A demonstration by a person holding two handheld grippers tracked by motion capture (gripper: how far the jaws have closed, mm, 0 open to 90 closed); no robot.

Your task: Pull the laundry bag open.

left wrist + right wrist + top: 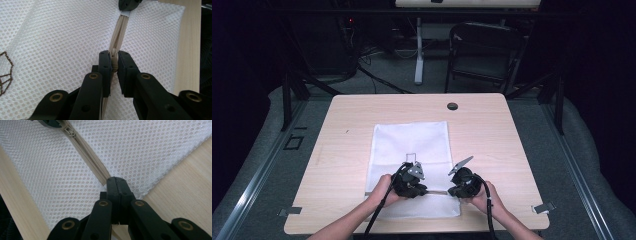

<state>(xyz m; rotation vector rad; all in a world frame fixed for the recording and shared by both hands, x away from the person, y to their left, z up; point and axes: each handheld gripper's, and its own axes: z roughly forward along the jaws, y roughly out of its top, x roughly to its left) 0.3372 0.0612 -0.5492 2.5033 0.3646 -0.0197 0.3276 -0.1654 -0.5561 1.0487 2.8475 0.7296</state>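
Bag: a white mesh bag [412, 150] lies flat at the middle of the light wooden bench [342, 135], its long axis running from the near edge toward the far edge in the high view; its near end reaches almost to the bench's front edge.
Marking: a small brown outline stitched on the mesh [5, 72] shows at the left edge of the left gripper view and as a small rectangle near the bag's middle in the high view – no writing can be read on it.
Contents: the mesh lies flat, and what is inside cannot be told.
Zipper: a beige zipper [87, 157] runs across the bag's near end, left to right in the high view, between the two tools; in the right gripper view it slants from the upper left down to the frame's centre.
Slider: the zipper slider [114, 61] sits at the centre of the left gripper view, the zipper tape running up from it toward the top of the frame.
Left tool: the left tool [113, 62] is nearly closed, its pads pinching the slider.
Right tool: the right tool [116, 185] is fully closed – it clamps the zipper's end at the bag's corner, just beside bare bench.
Hands: both hands enter from the bottom of the high view, close together over the bag's near end.
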